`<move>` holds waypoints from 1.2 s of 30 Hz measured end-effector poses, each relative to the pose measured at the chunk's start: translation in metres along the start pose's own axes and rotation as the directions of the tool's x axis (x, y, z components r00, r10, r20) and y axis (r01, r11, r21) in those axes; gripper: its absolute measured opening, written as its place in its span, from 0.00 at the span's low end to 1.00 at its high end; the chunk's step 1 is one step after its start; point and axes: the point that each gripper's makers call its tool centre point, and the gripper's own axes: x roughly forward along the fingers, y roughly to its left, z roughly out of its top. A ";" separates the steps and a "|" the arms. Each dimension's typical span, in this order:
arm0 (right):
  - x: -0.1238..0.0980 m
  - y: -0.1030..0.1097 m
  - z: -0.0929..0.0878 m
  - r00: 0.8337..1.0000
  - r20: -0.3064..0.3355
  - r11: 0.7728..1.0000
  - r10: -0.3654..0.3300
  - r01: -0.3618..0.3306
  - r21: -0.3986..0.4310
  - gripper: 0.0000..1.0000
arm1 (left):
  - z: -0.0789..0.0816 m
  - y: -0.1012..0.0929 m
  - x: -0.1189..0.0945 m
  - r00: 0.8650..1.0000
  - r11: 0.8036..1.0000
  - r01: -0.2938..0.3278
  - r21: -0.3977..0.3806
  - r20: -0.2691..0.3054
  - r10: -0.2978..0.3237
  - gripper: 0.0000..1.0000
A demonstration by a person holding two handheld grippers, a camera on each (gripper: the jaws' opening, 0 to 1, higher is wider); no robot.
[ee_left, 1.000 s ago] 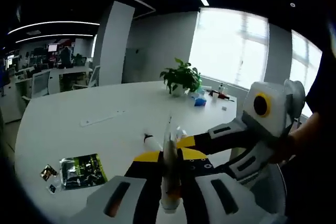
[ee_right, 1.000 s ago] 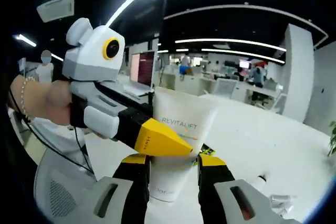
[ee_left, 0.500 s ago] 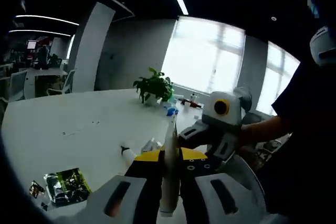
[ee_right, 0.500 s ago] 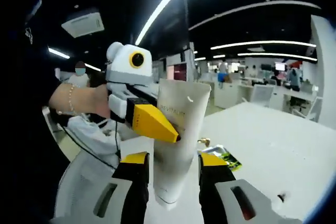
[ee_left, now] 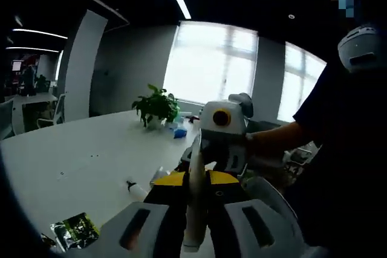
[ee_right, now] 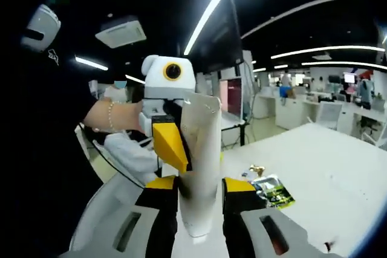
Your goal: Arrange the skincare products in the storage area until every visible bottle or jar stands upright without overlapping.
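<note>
While both hand-held grippers (ee_left: 195,200) (ee_right: 199,194) clamp the white plastic squeeze tube (ee_right: 199,167), I see it raised above the white table (ee_left: 78,155).

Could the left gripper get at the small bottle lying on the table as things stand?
Probably not yet: the left gripper is shut on the white tube, which the right gripper also clamps, up off the table. The small bottle lies clear on the white table below.

White tube (ee_right: 201,167); yellow/black jaws; sachet (ee_right: 271,190) prob. green/black.
</note>
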 end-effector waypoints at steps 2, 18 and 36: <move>0.000 0.000 -0.002 1.000 -0.014 1.000 0.008 -0.008 -0.019 0.16 | -0.001 0.000 0.001 1.000 1.000 0.005 -0.001 -0.004 -0.005 0.06; -0.001 0.004 -0.003 0.998 -0.009 0.996 0.067 -0.068 -0.056 0.06 | -0.005 -0.005 0.005 0.999 0.998 0.042 -0.036 -0.002 -0.042 0.10; 0.002 -0.022 -0.027 0.996 -0.059 0.996 0.073 -0.075 -0.041 0.04 | -0.041 0.026 -0.016 0.978 0.973 -0.208 -0.096 0.004 0.209 0.38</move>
